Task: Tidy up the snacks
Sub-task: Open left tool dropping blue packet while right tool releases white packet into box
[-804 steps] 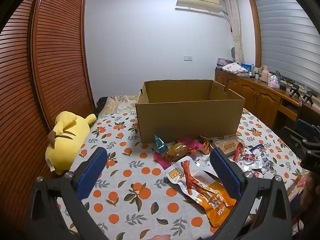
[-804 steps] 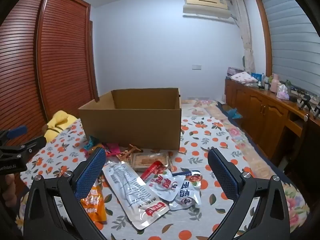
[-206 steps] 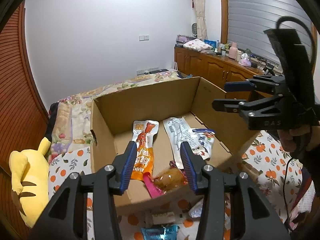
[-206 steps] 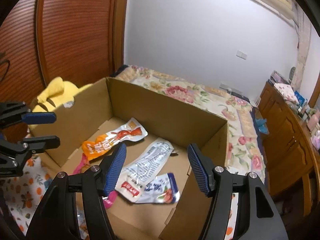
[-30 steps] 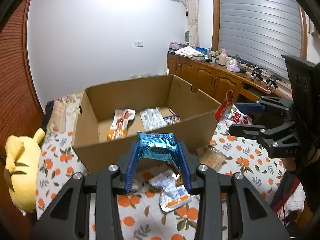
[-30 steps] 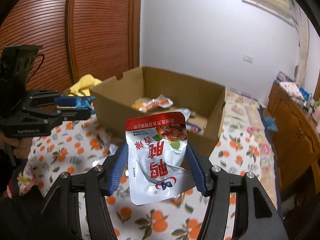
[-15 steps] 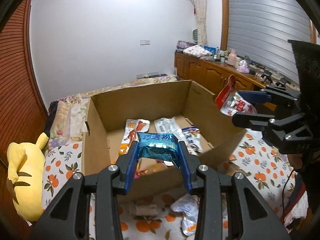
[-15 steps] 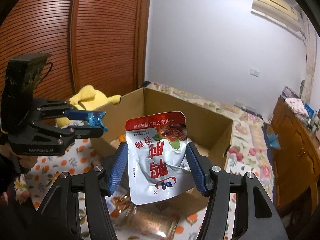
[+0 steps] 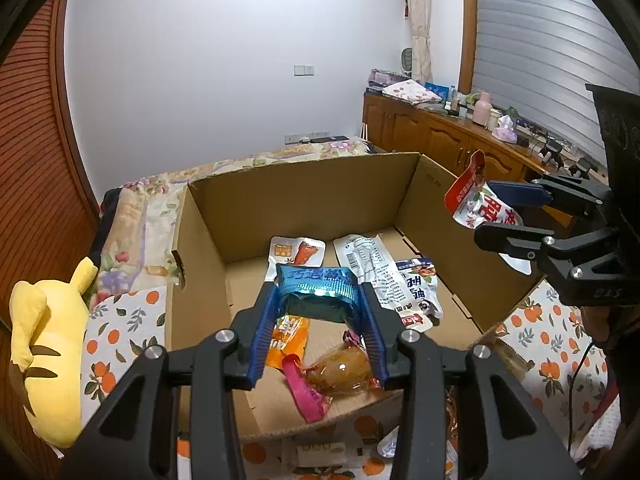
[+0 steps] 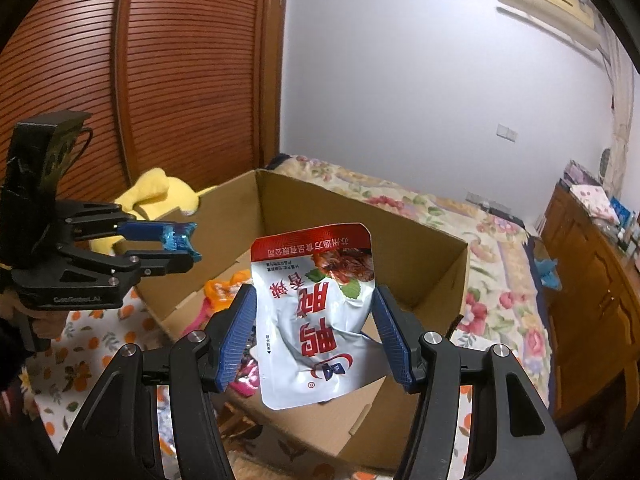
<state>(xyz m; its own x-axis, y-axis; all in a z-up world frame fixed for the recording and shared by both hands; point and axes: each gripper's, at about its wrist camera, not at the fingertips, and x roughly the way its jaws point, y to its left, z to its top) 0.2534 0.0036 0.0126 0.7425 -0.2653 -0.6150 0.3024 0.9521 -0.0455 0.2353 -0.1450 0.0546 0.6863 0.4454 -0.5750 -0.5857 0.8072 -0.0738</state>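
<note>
**Both grippers hold packets over the box**

The left gripper (image 9: 316, 300) pinches a blue packet (image 9: 314, 282), its jaws just easing apart, above the box (image 9: 304, 196). At 3 o'clock, the right gripper (image 10: 312, 316) clamps a red-topped pouch (image 10: 316, 312) over the box's rim.

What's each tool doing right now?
Left tool: closed on blue snack packet, grip just loosening.
Right tool: closed on red-and-silver snack pouch.

Matt cardboard box (image 9: 304, 208), glossy foil/plastic snack pkts (image 9: 384, 276), ribbed wood doors (image 10: 188, 64).
</note>
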